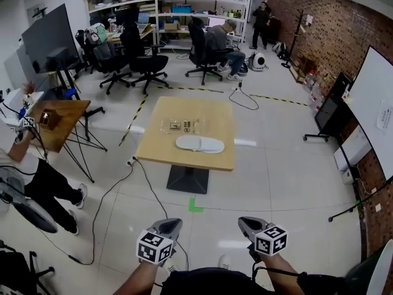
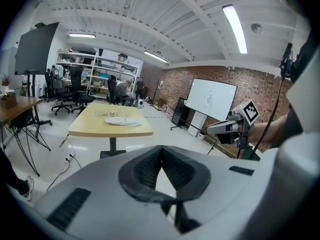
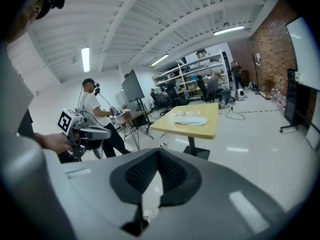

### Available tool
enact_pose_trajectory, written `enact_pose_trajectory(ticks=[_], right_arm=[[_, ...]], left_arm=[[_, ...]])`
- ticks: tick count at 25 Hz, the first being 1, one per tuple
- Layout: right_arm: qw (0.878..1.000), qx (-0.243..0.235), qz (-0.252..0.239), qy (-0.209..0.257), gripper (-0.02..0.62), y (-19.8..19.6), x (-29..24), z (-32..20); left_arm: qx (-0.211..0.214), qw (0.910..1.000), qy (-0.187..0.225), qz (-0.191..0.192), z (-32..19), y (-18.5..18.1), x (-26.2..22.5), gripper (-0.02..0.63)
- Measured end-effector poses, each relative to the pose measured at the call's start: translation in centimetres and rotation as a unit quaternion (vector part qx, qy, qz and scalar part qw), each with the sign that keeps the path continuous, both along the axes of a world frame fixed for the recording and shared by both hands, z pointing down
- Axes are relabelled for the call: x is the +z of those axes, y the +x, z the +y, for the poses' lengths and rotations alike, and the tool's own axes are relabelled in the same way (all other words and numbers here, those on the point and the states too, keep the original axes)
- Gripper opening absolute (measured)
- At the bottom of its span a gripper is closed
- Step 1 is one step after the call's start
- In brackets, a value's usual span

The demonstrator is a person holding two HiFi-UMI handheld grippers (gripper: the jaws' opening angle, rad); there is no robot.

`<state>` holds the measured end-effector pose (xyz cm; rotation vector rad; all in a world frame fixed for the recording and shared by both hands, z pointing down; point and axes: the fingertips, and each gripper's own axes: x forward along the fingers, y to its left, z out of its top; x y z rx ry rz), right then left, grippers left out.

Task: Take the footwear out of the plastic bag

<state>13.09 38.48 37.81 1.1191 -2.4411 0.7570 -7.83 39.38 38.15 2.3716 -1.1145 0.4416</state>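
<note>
Left gripper [image 1: 171, 225] and right gripper [image 1: 247, 224] were shut, holding nothing.
White slippers [image 1: 200, 143] lay crosswise on the table [image 1: 184, 160], far ahead, midway between both.

Closed, empty right gripper [image 3: 159, 154], white footwear [image 3: 190, 120] on wooden table [image 3: 205, 127]

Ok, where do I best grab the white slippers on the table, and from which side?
Probably by the near long edge of the slippers, coming in from the table's near side. They lie flat, lengthwise across it and close to that edge, with the clear bag just beyond them. Whether a wrap covers them is too small to tell.
</note>
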Motion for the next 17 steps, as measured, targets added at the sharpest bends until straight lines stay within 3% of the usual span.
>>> enact_pose_trajectory(ticks=[6, 17], right_arm=[[0.999, -0.041, -0.005, 0.026, 0.000, -0.4, -1.7, -0.9], [0.999, -0.032, -0.012, 0.031, 0.000, 0.5, -2.0, -2.6]], left_arm=[[-0.008, 0.9999, 0.010, -0.011, -0.5, 0.9, -1.0, 0.006], [-0.022, 0.9993, 0.020, -0.021, -2.6, -0.1, -1.8, 0.006]])
